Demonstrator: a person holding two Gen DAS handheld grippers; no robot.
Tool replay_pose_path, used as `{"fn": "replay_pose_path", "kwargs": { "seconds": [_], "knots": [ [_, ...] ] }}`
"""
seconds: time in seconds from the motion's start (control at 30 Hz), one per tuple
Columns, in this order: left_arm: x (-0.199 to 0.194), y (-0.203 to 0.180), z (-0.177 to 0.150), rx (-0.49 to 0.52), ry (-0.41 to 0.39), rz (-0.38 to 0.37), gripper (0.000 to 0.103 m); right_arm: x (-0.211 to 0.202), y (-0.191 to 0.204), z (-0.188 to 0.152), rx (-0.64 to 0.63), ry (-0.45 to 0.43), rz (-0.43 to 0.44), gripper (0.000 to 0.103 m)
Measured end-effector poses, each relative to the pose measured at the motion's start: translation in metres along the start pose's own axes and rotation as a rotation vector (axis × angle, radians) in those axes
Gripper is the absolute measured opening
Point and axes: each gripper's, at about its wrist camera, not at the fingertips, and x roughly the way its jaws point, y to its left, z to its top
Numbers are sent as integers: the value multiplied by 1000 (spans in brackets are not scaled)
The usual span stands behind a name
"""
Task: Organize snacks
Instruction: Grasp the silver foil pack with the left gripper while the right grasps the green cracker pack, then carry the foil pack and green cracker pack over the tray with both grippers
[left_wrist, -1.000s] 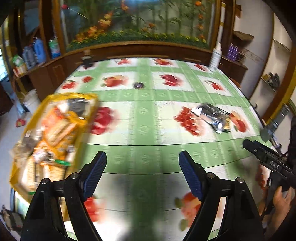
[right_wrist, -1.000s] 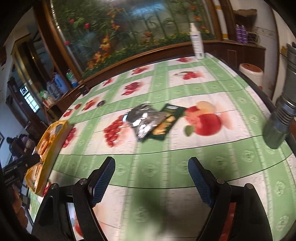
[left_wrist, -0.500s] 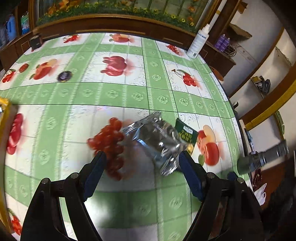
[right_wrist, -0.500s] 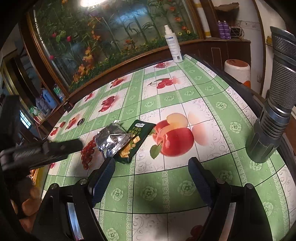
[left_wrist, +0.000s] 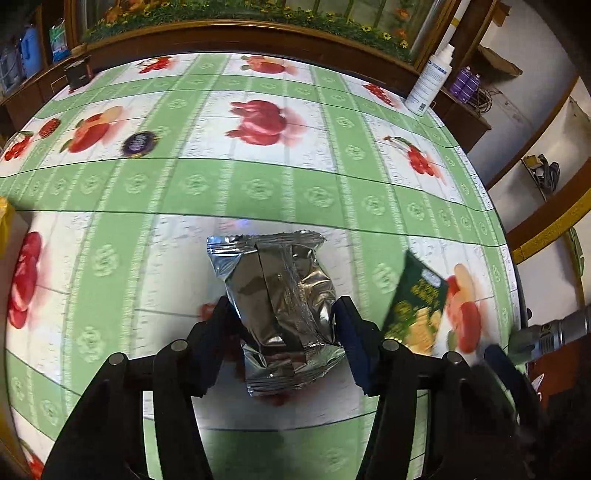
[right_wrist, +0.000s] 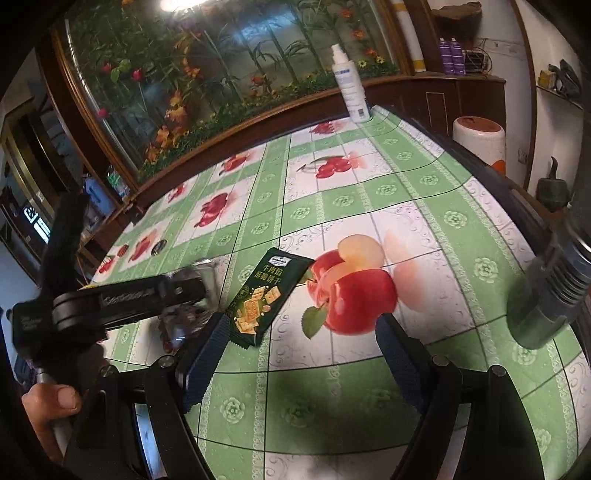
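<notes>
home dining rm | fruit-print tablecloth (left_wrist: 258, 184) | floral glass panel (right_wrist: 221, 55) w/ wood cabinets

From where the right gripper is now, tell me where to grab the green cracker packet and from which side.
Take the green cracker packet across its narrow width near the middle, coming from above. It lies flat on the table, long and thin, so its long edges probably give the pads the best hold. The right gripper is open, with the packet's near end by its left finger.
</notes>
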Motion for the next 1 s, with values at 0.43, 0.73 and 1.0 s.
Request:
{"fn": "replay_pose_path", "kwargs": {
  "seconds": [0.43, 0.73, 1.0],
  "knots": [
    [-15, 47, -7, -31, 31, -50, 67, 70, 65, 16, -96, 115, -181, 85],
    [-14, 36, -18, 76, -46, 72, 58, 67, 74, 7, -245, 96, -278, 46],
    [-39, 58, -42, 51, -67, 124, 56, 44, 74, -3, -204, 80, -163, 46]
  ]
}}
